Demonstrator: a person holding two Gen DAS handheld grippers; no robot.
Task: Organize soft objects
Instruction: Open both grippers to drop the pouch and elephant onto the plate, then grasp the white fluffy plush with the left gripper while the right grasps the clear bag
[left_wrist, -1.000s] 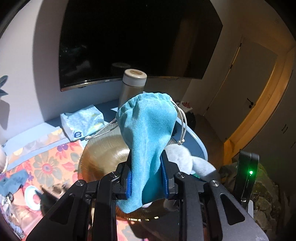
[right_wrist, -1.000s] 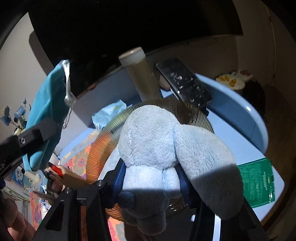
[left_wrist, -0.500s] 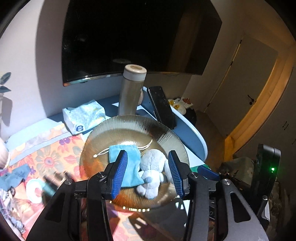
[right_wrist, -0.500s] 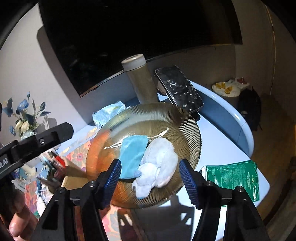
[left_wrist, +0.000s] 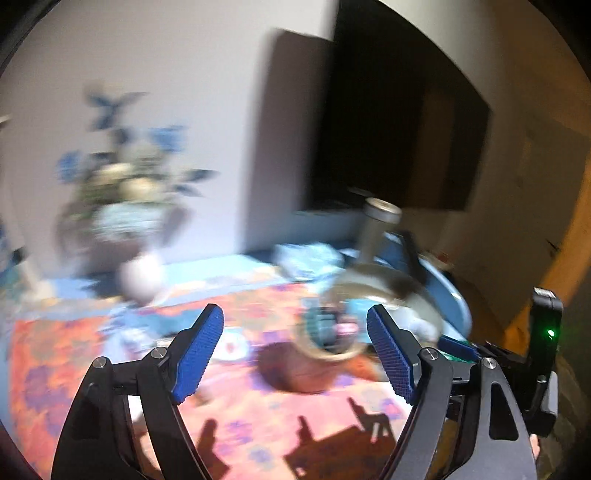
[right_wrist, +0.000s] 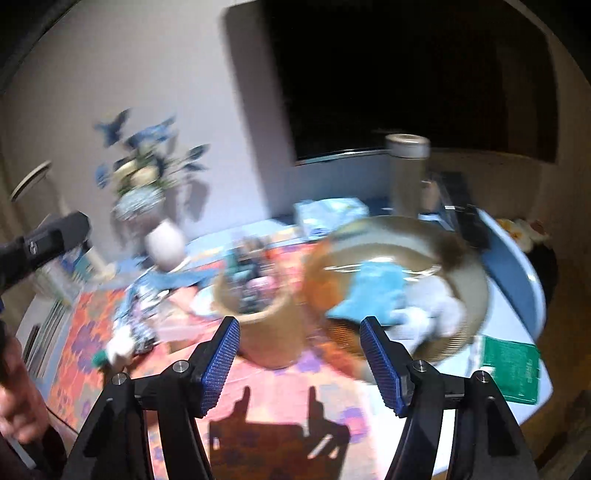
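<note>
blue ribbed pads line both pairs of fingers, and both pairs stand spread with nothing between them. the left gripper has just been opening its fingers wider, and only the flowered cloth on the counter shows in its gap. the right gripper has also just been opening, more slightly, and its gap is bare as well, with its shadow falling on the cloth below.

both views are smeared by motion. the teal drawstring pouch lies in the ribbed amber glass plate, and the pale grey plush toy lies just beside it on the pouch's right, touching it, in the same plate. in the left wrist view the plate sits off to the right, past the right-hand finger, with the plush only a pale blur at its near edge.

just left of the plate stands a tan round container with small dark things in it. behind the plate a tall metal flask stands upright, a pack of tissues lies to its left, and a dark flat device leans at its right. a vase of blue and cream flowers stands near the wall. a green packet lies on the bare counter near its edge. a person's hand shows at the far left.
</note>
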